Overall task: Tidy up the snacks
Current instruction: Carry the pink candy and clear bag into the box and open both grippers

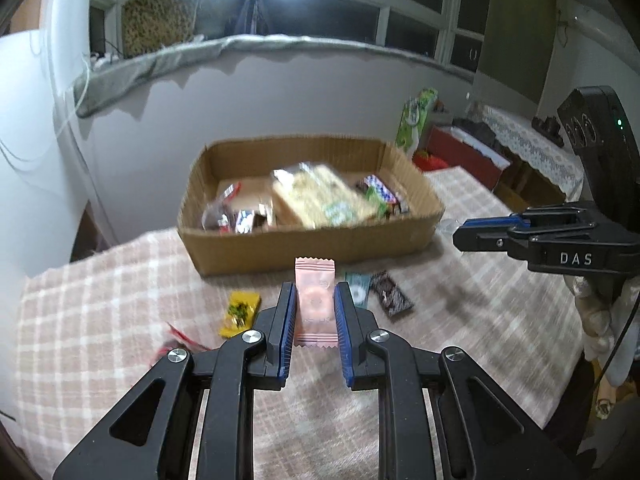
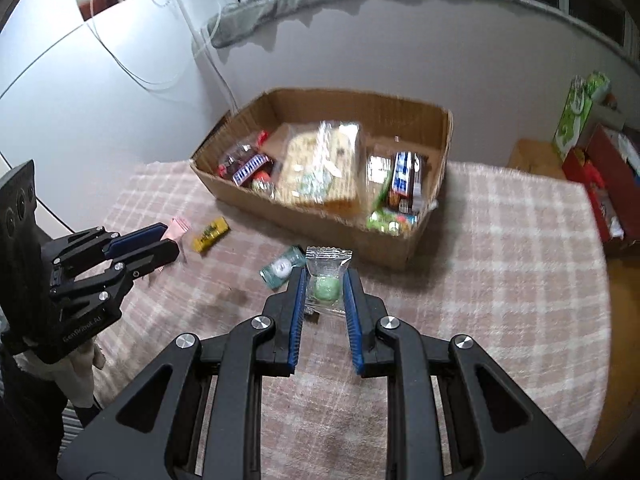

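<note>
**Two sweets lifted, box ahead**

Checked pink blanket (image 1: pixel 460 320) under both tools, grey wall behind. Nearest, left gripper (image 1: pixel 315 292): clamped tight on a pink sachet (image 1: pixel 315 300), held upright between the blue pads. Right gripper (image 2: pixel 325 280): closed on a clear wrapper with a green sweet (image 2: pixel 327 286) inside, pads pressing its edges, wrapper ends sticking out past the tips.

Step in hand, by judgement: carrying, both pieces picked and clear of the cloth. Next move calls for reaching forward over the near wall of the cardboard box (image 1: pixel 304 246), then opening above a bare patch of its floor rather than on the big biscuit pack (image 1: pixel 320 196).

Loose on the blanket, just short of the box: a yellow packet (image 1: pixel 239 312), a teal sachet (image 2: pixel 282 266), a dark bar (image 1: pixel 391 294). Further off, the box, already part full.

Left view only: dark bar, red scrap at the blanket's edge, bright lamp overhead. Right view only: the box's right end with green packets, and the person's pale glove under the left tool.
</note>
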